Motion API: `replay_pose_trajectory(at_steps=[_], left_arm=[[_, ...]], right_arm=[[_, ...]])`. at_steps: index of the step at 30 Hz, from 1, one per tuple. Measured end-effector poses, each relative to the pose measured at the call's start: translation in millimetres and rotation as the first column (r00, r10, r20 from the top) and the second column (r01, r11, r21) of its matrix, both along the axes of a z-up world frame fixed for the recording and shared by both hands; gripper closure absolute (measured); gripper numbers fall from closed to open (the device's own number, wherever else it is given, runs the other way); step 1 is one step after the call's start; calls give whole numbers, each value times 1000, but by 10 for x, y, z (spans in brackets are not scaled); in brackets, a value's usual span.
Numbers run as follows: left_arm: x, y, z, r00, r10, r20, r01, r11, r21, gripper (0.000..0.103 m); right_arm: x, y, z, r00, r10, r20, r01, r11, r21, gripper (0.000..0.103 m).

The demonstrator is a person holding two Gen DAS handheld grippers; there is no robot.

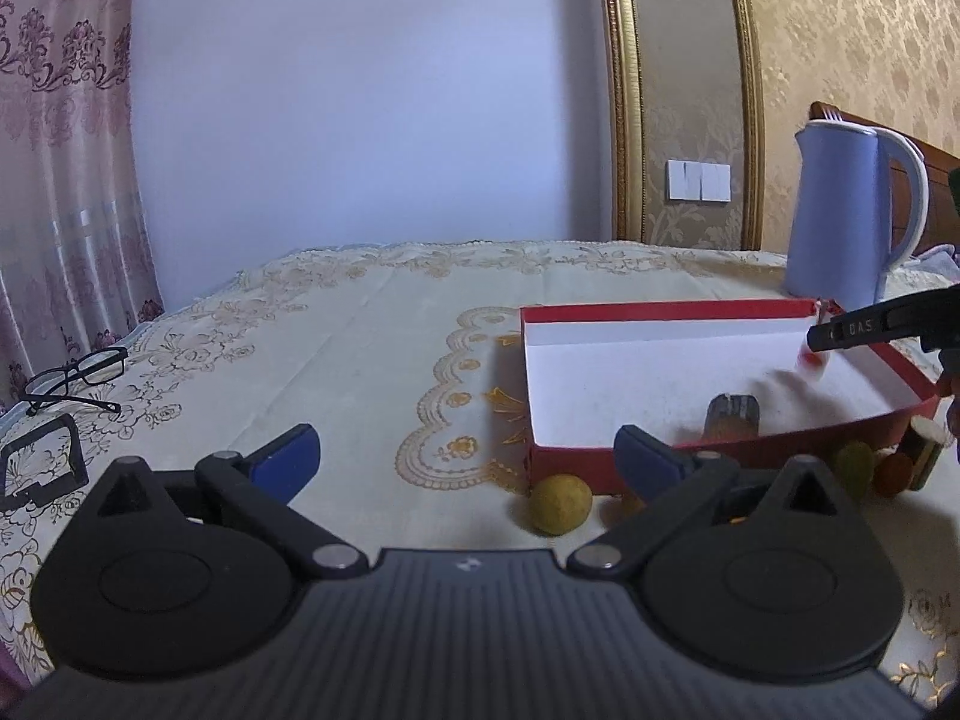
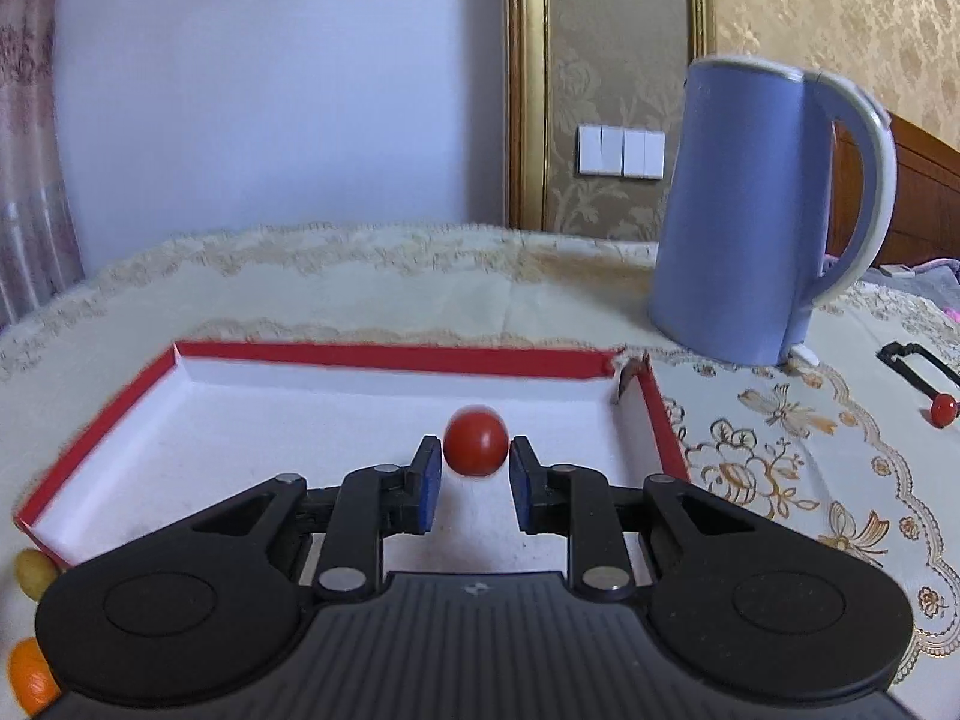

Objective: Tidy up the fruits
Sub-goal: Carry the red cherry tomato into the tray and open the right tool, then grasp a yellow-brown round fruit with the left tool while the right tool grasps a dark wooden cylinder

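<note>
Right gripper (image 2: 474, 483) hangs over the box (image 2: 384, 357), jaws just wider than the tomato (image 2: 476, 440).
Tomato sits between the tips, seemingly just let go; left gripper (image 1: 462, 459) waits wide, lemon (image 1: 561, 504) at 1 o'clock outside the box.

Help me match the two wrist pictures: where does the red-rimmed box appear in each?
Left wrist: red-rimmed box lies right of centre, beyond the right fingertip.
Right wrist: the box fills the centre-left, under the right gripper.
Shared landmark: the blue kettle, standing behind the box's far right corner.
</note>
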State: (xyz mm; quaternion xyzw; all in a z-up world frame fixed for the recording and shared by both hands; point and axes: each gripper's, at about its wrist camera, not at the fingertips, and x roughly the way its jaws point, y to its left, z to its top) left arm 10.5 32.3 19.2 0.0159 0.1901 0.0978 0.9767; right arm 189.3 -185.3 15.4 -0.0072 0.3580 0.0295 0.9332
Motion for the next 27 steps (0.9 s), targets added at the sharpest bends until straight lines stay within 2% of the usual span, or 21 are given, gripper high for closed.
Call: replay_pose_trajectory(at_steps=[2, 4, 6, 8, 9, 12, 14, 17, 19, 20, 24, 25, 27], left_arm=[[-43, -20, -16, 1000, -14, 8, 14, 1000, 6, 0], [-92, -33, -42, 999, -30, 17, 30, 1000, 1, 0], [-154, -51, -65, 999, -47, 25, 47, 999, -9, 0], [-216, -70, -76, 999, -42, 25, 43, 999, -16, 0], [-234, -72, -75, 999, -31, 24, 32, 999, -23, 0], [-262, -75, -83, 1000, -25, 6, 25, 998, -57, 0], [-289, -95, -100, 999, -47, 2, 47, 998, -48, 0], [-335, -162, -121, 995, -102, 12, 102, 995, -17, 0], [-363, -210, -123, 989, -144, 24, 144, 990, -5, 0], [-377, -232, -123, 986, -163, 24, 163, 987, 3, 0], [-380, -320, -135, 979, -204, 29, 202, 978, 55, 0], [-342, -327, -145, 979, -204, 18, 202, 977, 61, 0], [-266, -295, -157, 979, -204, 2, 203, 977, 61, 0]], right_arm=[[-83, -5, 17, 1000, -7, 4, 7, 1000, 3, 78], [-261, -38, 81, 1000, -18, 16, 18, 999, 30, 66], [-519, -66, 179, 997, -47, 67, 45, 998, 38, 41], [-849, -102, 284, 983, -90, 157, 84, 995, 49, 26], [-1024, -132, 323, 972, -118, 205, 108, 992, 57, 22], [-1394, -183, 352, 928, -199, 316, 198, 980, 37, 17], [-1441, -193, 285, 912, -227, 343, 240, 971, 3, 17], [-1398, -252, 168, 913, -246, 327, 253, 967, 20, 16], [-1374, -250, 164, 915, -239, 325, 245, 969, 24, 8], [-1384, -224, 170, 912, -231, 338, 242, 970, 11, 0], [-1530, -42, 184, 890, -176, 421, 220, 974, -57, 0], [-1516, -34, 181, 896, -167, 411, 214, 974, -69, 0], [-1436, -20, 171, 931, -152, 333, 197, 975, -104, 0]])
